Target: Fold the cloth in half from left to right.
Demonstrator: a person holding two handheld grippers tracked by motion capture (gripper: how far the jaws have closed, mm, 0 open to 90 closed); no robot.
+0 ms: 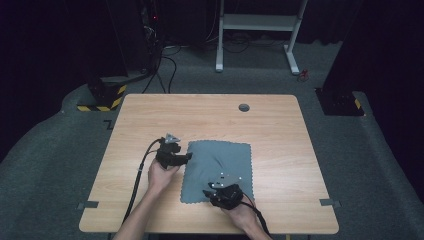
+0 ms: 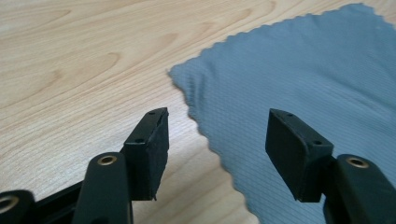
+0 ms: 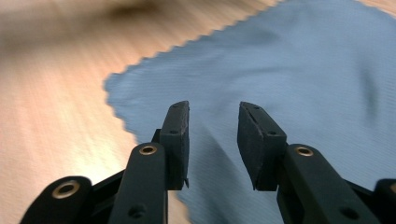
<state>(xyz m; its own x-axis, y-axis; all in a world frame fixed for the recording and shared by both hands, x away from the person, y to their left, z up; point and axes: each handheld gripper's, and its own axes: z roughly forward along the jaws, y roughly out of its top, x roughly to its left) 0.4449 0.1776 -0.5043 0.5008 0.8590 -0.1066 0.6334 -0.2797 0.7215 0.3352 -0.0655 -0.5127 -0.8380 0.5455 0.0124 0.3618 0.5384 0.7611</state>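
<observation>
A grey-blue cloth (image 1: 220, 162) with a scalloped edge lies flat, slightly rumpled, on the wooden table (image 1: 150, 115). My left gripper (image 1: 188, 157) sits at the cloth's left edge near its far-left corner. In the left gripper view it (image 2: 217, 114) is open wide, one jaw over bare wood and the other over the cloth (image 2: 303, 79). My right gripper (image 1: 206, 192) hovers over the cloth's near edge. In the right gripper view it (image 3: 213, 106) is open with a narrow gap, low above the cloth (image 3: 289, 70), with nothing between the jaws.
A round cable hole (image 1: 244, 107) sits near the table's far edge. Tape strips (image 1: 88, 204) (image 1: 330, 202) mark the near corners. Bare wood surrounds the cloth. On the floor beyond stand a white desk frame (image 1: 257, 22) and black-and-yellow bases (image 1: 102, 97).
</observation>
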